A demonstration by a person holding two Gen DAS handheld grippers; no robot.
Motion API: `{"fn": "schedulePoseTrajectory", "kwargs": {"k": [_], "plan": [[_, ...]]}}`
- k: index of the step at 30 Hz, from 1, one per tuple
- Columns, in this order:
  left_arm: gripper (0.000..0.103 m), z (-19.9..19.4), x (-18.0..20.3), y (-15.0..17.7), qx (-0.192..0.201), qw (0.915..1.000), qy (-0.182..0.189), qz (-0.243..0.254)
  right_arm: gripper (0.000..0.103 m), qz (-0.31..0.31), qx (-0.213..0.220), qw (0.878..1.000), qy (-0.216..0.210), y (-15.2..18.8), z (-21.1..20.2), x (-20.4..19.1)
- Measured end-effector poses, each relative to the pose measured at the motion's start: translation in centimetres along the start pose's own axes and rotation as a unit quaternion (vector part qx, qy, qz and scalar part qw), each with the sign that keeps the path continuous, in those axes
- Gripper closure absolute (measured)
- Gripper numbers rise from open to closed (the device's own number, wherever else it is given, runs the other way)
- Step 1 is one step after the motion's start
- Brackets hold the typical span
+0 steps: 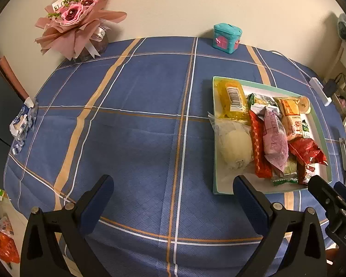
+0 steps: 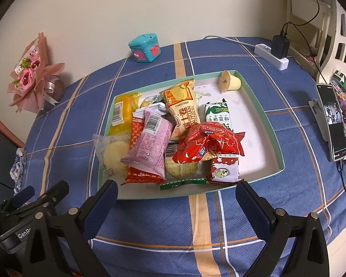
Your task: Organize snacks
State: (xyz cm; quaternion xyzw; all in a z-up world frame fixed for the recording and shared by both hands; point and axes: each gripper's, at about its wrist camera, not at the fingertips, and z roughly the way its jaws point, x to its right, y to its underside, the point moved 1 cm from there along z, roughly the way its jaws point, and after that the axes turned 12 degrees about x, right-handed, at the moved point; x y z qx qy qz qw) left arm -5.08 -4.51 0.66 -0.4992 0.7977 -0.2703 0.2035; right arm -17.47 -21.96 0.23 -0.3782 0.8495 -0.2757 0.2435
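A pale green tray (image 2: 258,106) (image 1: 215,184) on the blue plaid tablecloth holds a heap of snack packets: a pink packet (image 2: 150,145) (image 1: 274,143), a red packet (image 2: 207,145) (image 1: 308,150), a yellow packet (image 2: 123,113) (image 1: 233,97), an orange egg-roll bag (image 2: 184,108) and a clear-wrapped round cake (image 2: 113,154) (image 1: 235,147). My right gripper (image 2: 176,196) stands open just in front of the tray's near rim, empty. My left gripper (image 1: 173,191) is open over bare cloth, left of the tray, holding nothing.
A pink bouquet (image 1: 78,20) (image 2: 34,78) and a teal toy box (image 1: 227,38) (image 2: 145,48) stand by the wall. A power strip (image 2: 271,55) with charger and a propped phone (image 2: 333,122) sit on the right. A blue-white wrapper (image 1: 23,122) lies at the left edge.
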Motion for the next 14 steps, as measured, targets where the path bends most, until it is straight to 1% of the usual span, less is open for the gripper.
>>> {"fn": "schedulePoseTrajectory", "kwargs": {"k": [6, 10, 14], "plan": [[0.000, 0.02, -0.16, 0.02, 0.001, 1.0000, -0.003, 0.000, 0.000, -0.002, -0.002, 1.000, 0.000, 0.01, 0.07, 0.04], [0.000, -0.29, -0.33, -0.07, 0.012, 0.9999, -0.003, -0.004, 0.000, 0.000, -0.002, 1.000, 0.001, -0.05, 0.11, 0.19], [0.000, -0.27, -0.27, -0.13, 0.012, 0.9999, 0.001, -0.009, 0.000, -0.001, -0.003, 1.000, 0.001, -0.04, 0.17, 0.18]]}}
